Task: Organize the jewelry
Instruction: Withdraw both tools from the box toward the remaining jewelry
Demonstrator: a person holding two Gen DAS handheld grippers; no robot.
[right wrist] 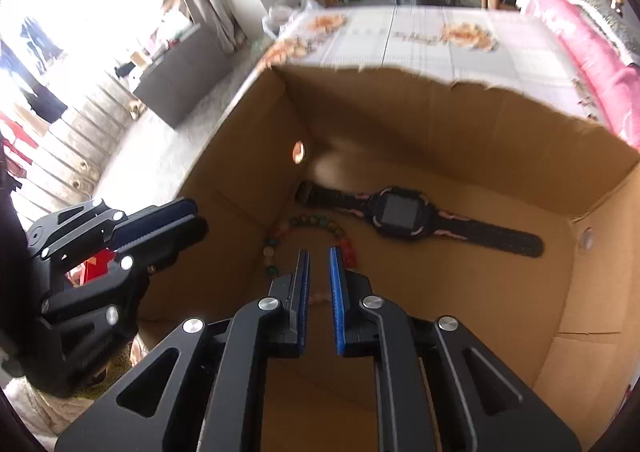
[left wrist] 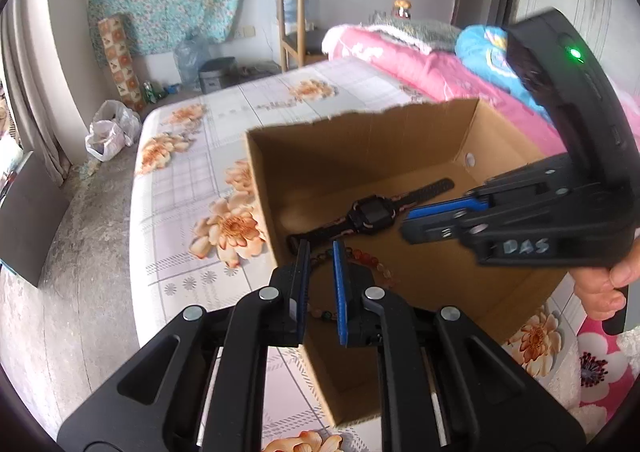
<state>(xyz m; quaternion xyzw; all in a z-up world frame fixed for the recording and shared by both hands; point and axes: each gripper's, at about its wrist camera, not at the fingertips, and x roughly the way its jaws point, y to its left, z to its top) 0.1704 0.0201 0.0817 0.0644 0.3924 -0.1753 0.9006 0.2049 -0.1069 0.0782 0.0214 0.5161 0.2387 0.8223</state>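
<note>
corrugated cardboard box (right wrist: 440, 124) holds a rubbery watch (right wrist: 400, 212) and glossy round-bead bracelet (right wrist: 316, 224) — both grippers' jaws clenched, empty.

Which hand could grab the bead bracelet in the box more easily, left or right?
Probably the right. The right gripper hangs inside the cardboard box, nearly over the bead bracelet. The left gripper sits out by the box's side wall. Both are nearly shut and hold nothing.
</note>
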